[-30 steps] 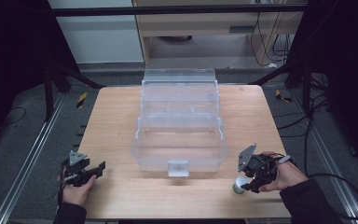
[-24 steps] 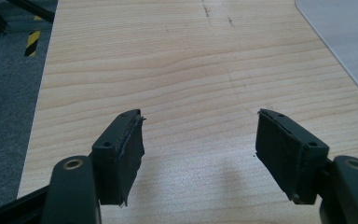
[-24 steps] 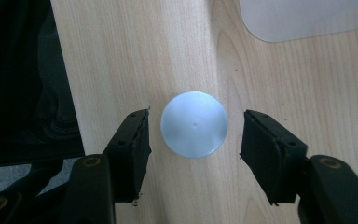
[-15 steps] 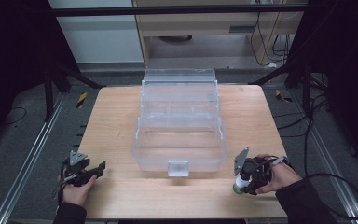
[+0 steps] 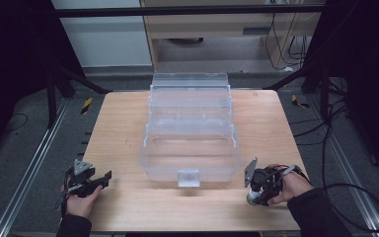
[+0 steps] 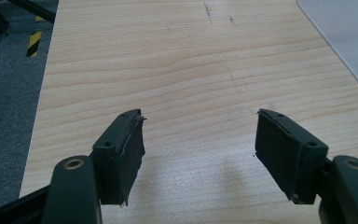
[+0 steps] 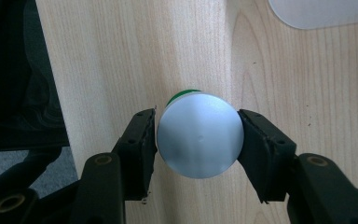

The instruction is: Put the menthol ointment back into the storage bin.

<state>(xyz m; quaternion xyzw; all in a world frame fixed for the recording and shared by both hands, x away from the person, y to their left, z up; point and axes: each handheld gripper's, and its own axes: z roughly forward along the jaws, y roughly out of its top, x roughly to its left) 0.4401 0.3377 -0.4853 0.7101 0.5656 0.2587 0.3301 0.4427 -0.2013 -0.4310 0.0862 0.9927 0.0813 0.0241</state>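
Observation:
A small round container with a flat silver cap [image 7: 199,142] and a green body stands on the wooden table [image 5: 123,123] near its front right corner. My right gripper [image 7: 198,123] points straight down over it, both pads touching the sides of the cap. From the high view the container [image 5: 251,199] sits under the right gripper [image 5: 255,196]. My left gripper [image 5: 106,177] rests low at the front left, jaws wide open [image 6: 200,126] over bare wood with nothing between them.
A clear plastic tiered box [image 5: 190,170] stands open in the middle of the table, its latch facing the front edge. A corner of it shows in the left gripper view [image 6: 349,37] and in the right gripper view [image 7: 317,11]. The table's edge lies just beside the container.
The right gripper has swung in from beside the container and come down over it, its jaws now against the cap. The left gripper has stayed put.

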